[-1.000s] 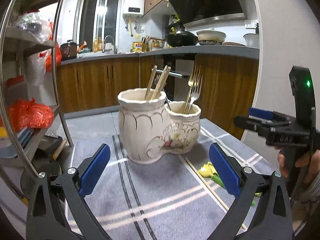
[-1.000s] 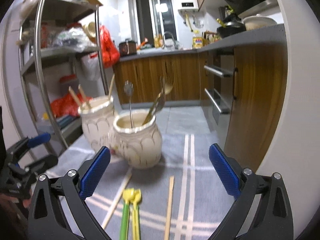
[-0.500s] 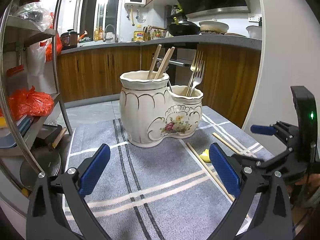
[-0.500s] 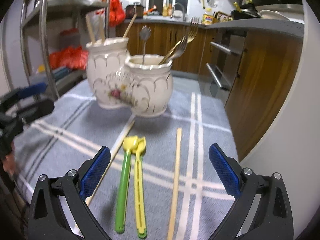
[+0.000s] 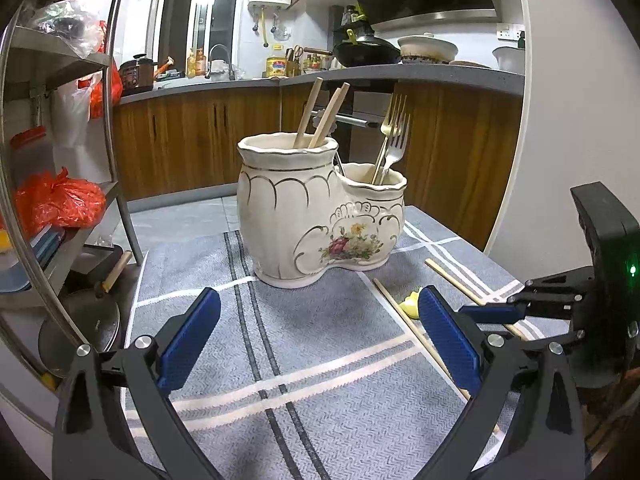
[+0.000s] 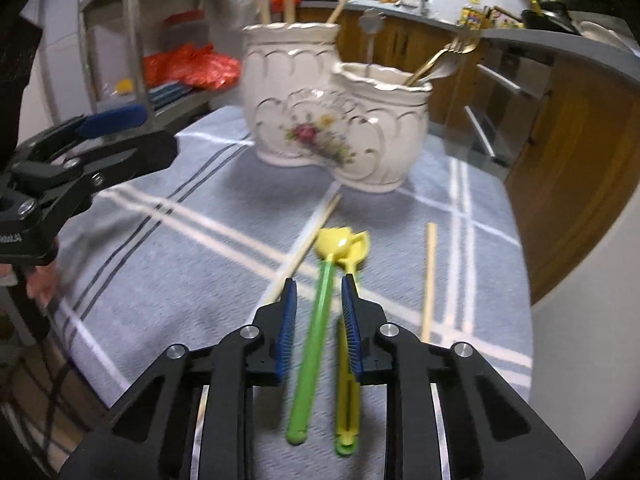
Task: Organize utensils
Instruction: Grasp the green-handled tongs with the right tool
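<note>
1. Our right gripper [image 6: 319, 308] has dropped and narrowed its jaws around the green spoon [image 6: 313, 340] on the cloth [image 6: 168, 248], not yet pinching.
2. Left gripper [image 5: 320, 336] stays spread, empty, facing the ceramic holder [image 5: 316, 212].
3. Pickup looks imminent.

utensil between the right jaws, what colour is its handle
Green handle, yellow head; clearest in the right wrist view.

Wooden cabinets [image 5: 192, 140] under a grey counter [image 5: 400, 76], window [image 5: 200, 12] behind, metal shelving [image 5: 60, 128] at the side.
</note>
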`<state>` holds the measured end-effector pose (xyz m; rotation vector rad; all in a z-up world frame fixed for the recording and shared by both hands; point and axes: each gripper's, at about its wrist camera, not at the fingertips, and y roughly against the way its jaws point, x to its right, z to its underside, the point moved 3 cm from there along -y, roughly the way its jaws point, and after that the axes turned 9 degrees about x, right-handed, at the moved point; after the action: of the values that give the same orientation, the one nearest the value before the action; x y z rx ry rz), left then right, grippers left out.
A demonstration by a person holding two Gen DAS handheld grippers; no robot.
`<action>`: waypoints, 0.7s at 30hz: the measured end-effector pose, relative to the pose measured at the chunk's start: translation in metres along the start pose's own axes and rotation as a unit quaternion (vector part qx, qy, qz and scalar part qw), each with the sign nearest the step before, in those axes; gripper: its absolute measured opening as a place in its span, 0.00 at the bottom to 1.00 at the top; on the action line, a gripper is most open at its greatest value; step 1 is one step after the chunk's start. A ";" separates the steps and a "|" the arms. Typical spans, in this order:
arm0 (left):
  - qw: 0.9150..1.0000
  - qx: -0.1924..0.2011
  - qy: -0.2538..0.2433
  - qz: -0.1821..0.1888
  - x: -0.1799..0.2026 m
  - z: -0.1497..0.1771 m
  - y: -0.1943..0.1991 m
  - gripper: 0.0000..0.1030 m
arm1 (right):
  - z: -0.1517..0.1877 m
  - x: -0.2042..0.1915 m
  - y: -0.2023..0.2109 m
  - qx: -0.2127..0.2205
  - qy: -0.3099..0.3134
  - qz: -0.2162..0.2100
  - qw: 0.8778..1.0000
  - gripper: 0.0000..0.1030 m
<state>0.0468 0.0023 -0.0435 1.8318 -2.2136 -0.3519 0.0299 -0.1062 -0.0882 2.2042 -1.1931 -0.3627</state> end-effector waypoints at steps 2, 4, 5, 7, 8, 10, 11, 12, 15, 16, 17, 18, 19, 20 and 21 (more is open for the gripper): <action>1.000 -0.002 -0.002 0.002 0.001 0.001 0.000 0.95 | 0.001 -0.001 -0.002 -0.007 -0.001 -0.002 1.000 0.18; 1.000 -0.002 -0.004 0.003 0.002 0.001 -0.001 0.95 | 0.002 -0.001 -0.004 -0.011 -0.003 -0.002 1.000 0.17; 1.000 -0.003 -0.005 0.003 0.003 0.001 -0.001 0.95 | 0.002 -0.001 -0.006 -0.014 -0.006 -0.001 1.000 0.17; 1.000 -0.005 -0.007 0.004 0.004 0.002 -0.002 0.95 | 0.002 0.001 -0.011 -0.016 -0.010 0.000 1.000 0.17; 1.000 -0.006 -0.009 0.004 0.005 0.002 -0.002 0.95 | 0.001 0.001 -0.012 -0.016 -0.015 -0.002 1.000 0.17; 1.000 -0.008 -0.013 0.005 0.007 0.004 -0.003 0.95 | -0.001 0.004 -0.013 -0.016 -0.022 -0.006 1.000 0.17; 1.000 -0.009 -0.015 0.005 0.008 0.004 -0.003 0.95 | -0.001 0.004 -0.014 -0.015 -0.024 -0.009 1.000 0.12; 1.000 -0.012 -0.018 0.005 0.009 0.005 -0.003 0.95 | -0.001 0.005 -0.014 -0.016 -0.026 -0.013 0.999 0.11; 0.999 -0.024 -0.021 0.002 0.012 0.005 -0.004 0.95 | -0.002 0.008 -0.013 -0.009 -0.033 -0.019 0.999 0.10; 0.999 -0.027 -0.023 0.000 0.014 0.005 -0.004 0.95 | -0.004 0.009 -0.010 -0.002 -0.037 -0.022 0.999 0.10; 0.999 -0.031 -0.025 -0.001 0.016 0.004 -0.005 0.95 | -0.006 0.010 -0.007 0.005 -0.041 -0.024 0.999 0.10; 0.999 -0.036 -0.027 -0.002 0.018 0.004 -0.006 0.95 | -0.008 0.013 -0.003 0.017 -0.046 -0.026 0.998 0.10; 0.999 -0.041 -0.029 -0.003 0.020 0.005 -0.006 0.95 | -0.010 0.015 0.001 0.026 -0.050 -0.027 0.998 0.10; 0.998 -0.046 -0.030 -0.004 0.022 0.005 -0.007 0.95 | -0.012 0.018 0.005 0.036 -0.055 -0.027 0.997 0.10; 0.998 -0.054 -0.034 -0.006 0.026 0.006 -0.009 0.95 | -0.015 0.022 0.009 0.045 -0.060 -0.026 0.997 0.10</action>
<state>0.0484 -0.0246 -0.0517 1.8035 -2.1809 -0.5323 0.0436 -0.1222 -0.0704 2.3238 -1.2383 -0.4780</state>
